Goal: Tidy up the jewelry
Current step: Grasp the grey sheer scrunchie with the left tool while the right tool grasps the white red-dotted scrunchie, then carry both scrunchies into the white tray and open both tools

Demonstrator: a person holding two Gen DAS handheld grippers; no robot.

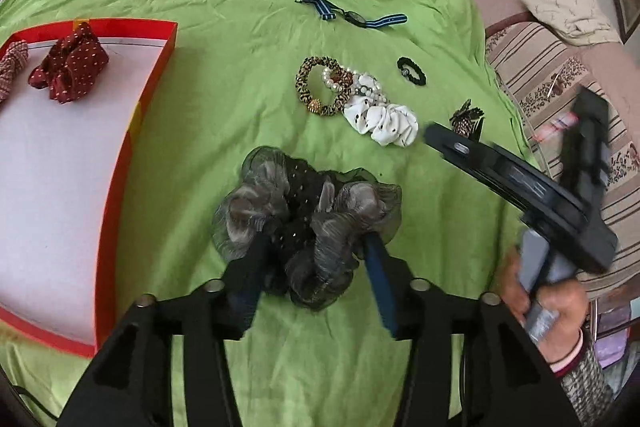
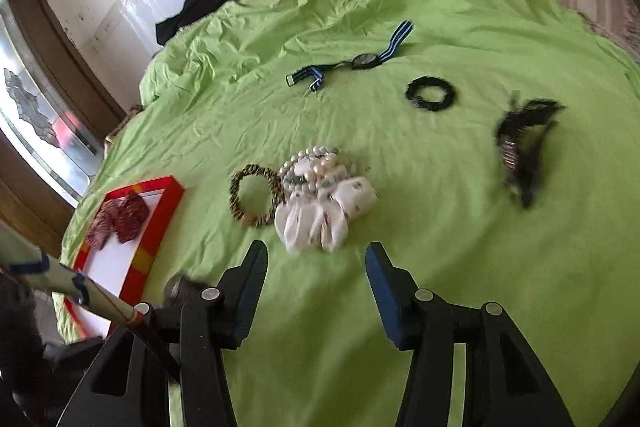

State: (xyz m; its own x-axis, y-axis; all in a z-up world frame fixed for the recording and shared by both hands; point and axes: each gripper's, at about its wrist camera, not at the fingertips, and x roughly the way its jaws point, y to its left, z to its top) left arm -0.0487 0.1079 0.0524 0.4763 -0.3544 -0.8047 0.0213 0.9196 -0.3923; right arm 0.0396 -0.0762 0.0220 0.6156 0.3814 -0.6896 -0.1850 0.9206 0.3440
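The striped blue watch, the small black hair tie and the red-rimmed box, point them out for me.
Striped blue watch [image 2: 363, 61]: right wrist view, on its dark face.
Small black hair tie [image 2: 449, 99]: right wrist view, on the ring's right side.
Red-rimmed box [image 1: 120, 163]: left wrist view, on its right wall.

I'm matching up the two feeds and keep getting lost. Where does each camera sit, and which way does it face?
Left wrist: on the left gripper, facing down the bed; its fingers grip a grey scrunchie; right gripper and hand show.
Right wrist: on the open right gripper, facing the white scrunchie.
Shared: red box, watch, green sheet.
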